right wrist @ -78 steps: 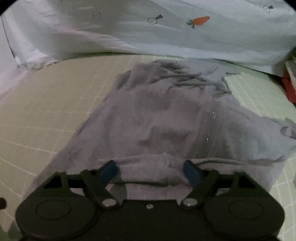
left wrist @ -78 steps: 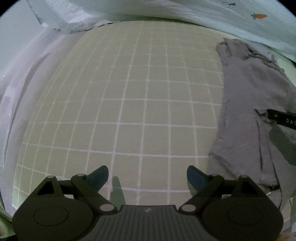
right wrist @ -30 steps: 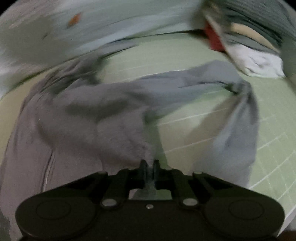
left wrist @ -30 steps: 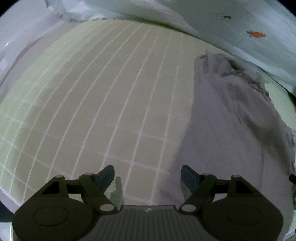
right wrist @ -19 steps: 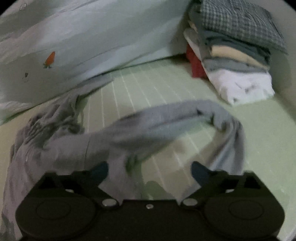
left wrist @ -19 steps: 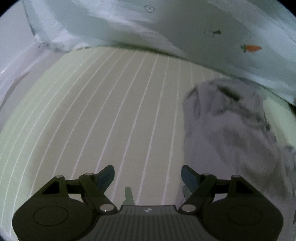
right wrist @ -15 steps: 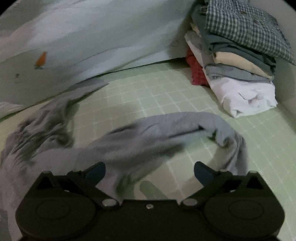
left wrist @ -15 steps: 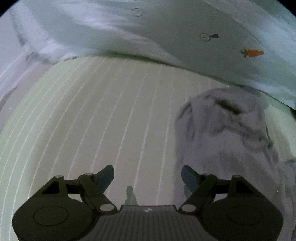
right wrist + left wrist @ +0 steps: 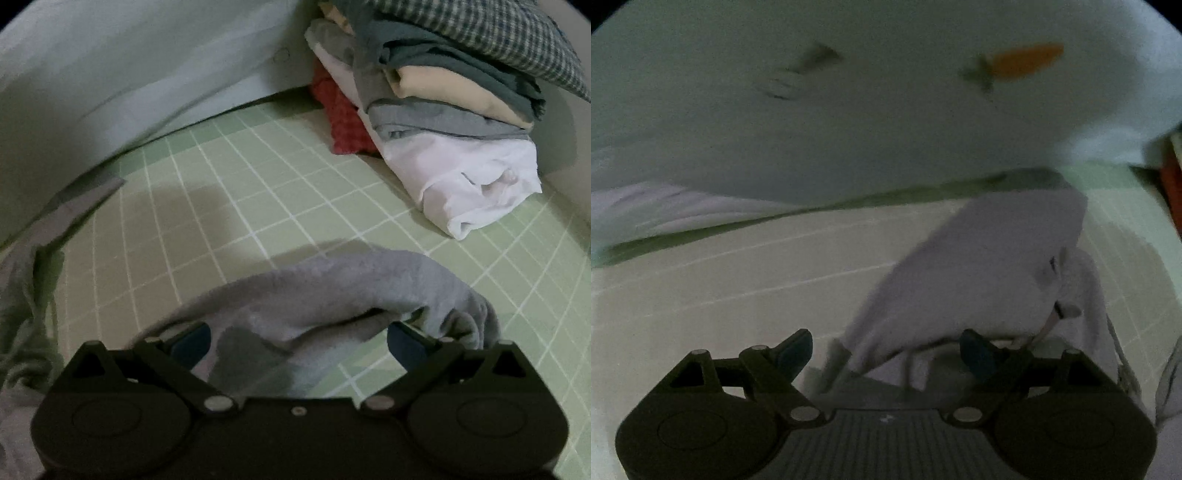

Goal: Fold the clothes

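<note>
A grey zip-up garment (image 9: 975, 266) lies crumpled on the green grid mat (image 9: 720, 295), with a drawcord and zipper showing at its right side. My left gripper (image 9: 886, 350) is open just in front of the garment's near edge, and cloth lies between its blue-tipped fingers (image 9: 975, 354). In the right wrist view a grey sleeve (image 9: 332, 295) arches over the mat (image 9: 258, 192). My right gripper (image 9: 299, 341) is open, and the sleeve lies loose across the gap between its fingers (image 9: 188, 343).
A pale blue sheet with a carrot print (image 9: 1027, 66) hangs behind the mat. A stack of folded clothes (image 9: 461, 122) stands at the back right, with a red item (image 9: 343, 122) at its base. More grey cloth (image 9: 22, 314) lies bunched at the left.
My right gripper opened and let go of the grey cloth, then swung right toward the sleeve and the folded stack. My left gripper moved forward to the garment's edge.
</note>
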The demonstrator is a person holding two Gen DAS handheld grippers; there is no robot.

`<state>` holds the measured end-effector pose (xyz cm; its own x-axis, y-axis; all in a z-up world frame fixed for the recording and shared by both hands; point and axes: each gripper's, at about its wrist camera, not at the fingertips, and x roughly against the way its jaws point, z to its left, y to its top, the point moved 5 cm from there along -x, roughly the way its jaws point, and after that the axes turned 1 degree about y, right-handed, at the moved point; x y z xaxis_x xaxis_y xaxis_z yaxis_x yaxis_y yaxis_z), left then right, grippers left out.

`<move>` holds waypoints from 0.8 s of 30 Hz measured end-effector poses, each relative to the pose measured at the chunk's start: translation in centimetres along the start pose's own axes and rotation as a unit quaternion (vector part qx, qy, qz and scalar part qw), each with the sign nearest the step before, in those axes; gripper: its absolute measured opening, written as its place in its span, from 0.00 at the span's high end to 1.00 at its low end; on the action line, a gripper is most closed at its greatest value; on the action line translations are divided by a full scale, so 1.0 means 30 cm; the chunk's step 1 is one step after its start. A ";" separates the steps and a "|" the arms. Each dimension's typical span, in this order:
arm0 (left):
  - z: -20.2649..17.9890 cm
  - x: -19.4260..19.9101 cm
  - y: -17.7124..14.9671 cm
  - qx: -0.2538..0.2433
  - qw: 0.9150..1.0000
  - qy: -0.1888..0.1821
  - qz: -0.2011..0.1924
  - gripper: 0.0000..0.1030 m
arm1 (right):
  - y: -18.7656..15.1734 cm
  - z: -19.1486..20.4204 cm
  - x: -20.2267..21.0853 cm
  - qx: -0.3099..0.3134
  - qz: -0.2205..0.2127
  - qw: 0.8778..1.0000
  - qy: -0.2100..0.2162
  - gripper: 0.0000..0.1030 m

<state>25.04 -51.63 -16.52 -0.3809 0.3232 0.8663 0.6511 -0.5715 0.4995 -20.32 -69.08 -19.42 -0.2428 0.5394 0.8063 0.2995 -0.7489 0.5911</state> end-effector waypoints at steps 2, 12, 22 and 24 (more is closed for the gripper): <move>-0.015 -0.035 0.009 0.003 1.000 0.002 0.001 0.34 | 0.001 0.003 0.006 0.001 -0.001 1.000 0.000 0.00; 0.323 0.265 -0.112 0.175 0.974 0.107 -0.099 0.93 | 0.001 0.026 0.049 0.009 -0.008 1.000 0.010 0.00; 0.788 0.580 -0.727 0.384 0.889 0.244 -0.047 0.92 | -0.082 0.123 0.133 0.026 -0.010 0.998 0.059 0.00; 0.751 0.589 -0.757 0.384 0.891 0.241 -0.043 0.85 | -0.098 0.140 0.145 0.029 -0.008 0.997 0.066 0.00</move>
<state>18.32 -15.94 -12.41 -0.5681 -0.1253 0.8134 0.7926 0.1828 0.5817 -18.37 -62.90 -17.58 -0.3670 0.4924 0.7892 0.3470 -0.7148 0.6072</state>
